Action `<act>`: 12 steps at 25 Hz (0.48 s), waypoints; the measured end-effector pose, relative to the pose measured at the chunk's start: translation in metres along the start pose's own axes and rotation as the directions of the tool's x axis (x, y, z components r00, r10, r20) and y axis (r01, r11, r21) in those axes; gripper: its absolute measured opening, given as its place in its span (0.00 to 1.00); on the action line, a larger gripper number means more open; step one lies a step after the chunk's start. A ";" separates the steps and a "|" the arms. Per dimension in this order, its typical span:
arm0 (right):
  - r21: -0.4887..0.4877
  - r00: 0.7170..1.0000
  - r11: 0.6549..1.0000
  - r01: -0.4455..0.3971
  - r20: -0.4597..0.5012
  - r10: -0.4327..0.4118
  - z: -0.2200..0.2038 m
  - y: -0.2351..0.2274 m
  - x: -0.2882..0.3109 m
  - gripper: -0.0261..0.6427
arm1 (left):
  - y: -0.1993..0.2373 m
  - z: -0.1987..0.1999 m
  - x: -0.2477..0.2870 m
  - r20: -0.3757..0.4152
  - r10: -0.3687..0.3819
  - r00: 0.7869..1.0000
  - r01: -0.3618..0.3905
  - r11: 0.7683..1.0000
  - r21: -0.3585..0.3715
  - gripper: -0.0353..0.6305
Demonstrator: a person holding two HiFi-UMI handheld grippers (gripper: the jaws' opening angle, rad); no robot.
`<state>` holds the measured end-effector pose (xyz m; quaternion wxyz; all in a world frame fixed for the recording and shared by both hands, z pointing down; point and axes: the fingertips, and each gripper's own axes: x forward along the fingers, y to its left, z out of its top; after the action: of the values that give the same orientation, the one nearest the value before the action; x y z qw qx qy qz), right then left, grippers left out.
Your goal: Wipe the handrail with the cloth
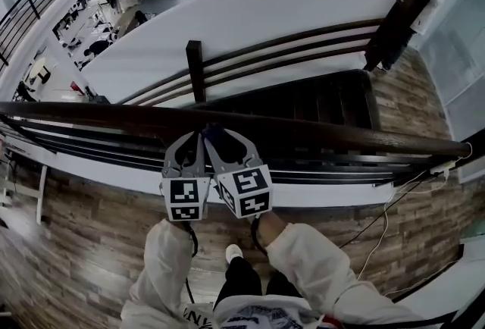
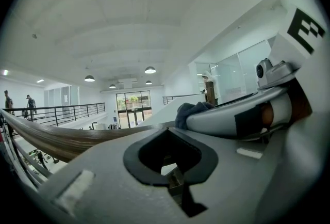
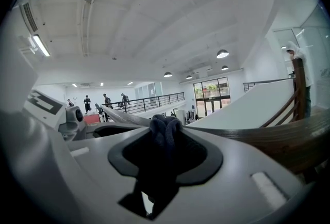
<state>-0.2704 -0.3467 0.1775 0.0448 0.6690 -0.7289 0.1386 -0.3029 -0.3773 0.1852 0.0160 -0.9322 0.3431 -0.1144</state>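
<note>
The person's sleeves (image 1: 303, 255) reach forward, bringing both grippers side by side up to the handrail (image 1: 341, 136), probably so the wiping stroke can run along its top. The left gripper (image 1: 195, 142) has its jaws together on nothing; in its own view only an empty gap shows between the pads. It seems to ride along as a steadying partner, just beside the right one. The right gripper (image 3: 165, 140) is clamped on the cloth (image 3: 165, 127), a dark bunch that pokes out past the jaw tips, which leaves fabric rather than metal to meet the wood. In the head view the cloth (image 1: 214, 130) sits at the handrail's near edge, apparently touching it. Beyond lie the stairs (image 1: 303, 100).
</note>
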 end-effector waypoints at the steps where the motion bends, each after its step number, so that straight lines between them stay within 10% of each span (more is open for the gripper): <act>1: 0.004 1.000 1.000 0.004 0.002 -0.004 0.000 -0.004 -0.003 0.25 | -0.004 0.002 0.000 0.003 0.000 1.000 0.000 1.000 -0.001 0.05; 12: 0.024 1.000 1.000 0.018 0.017 -0.018 -0.005 -0.055 -0.041 0.25 | -0.052 0.014 0.011 0.004 0.005 1.000 -0.005 1.000 0.019 0.05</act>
<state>-0.2123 -0.3095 0.1801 0.0317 0.6772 -0.7215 0.1410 -0.2582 -0.3456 0.1794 0.0260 -0.9313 0.3444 -0.1157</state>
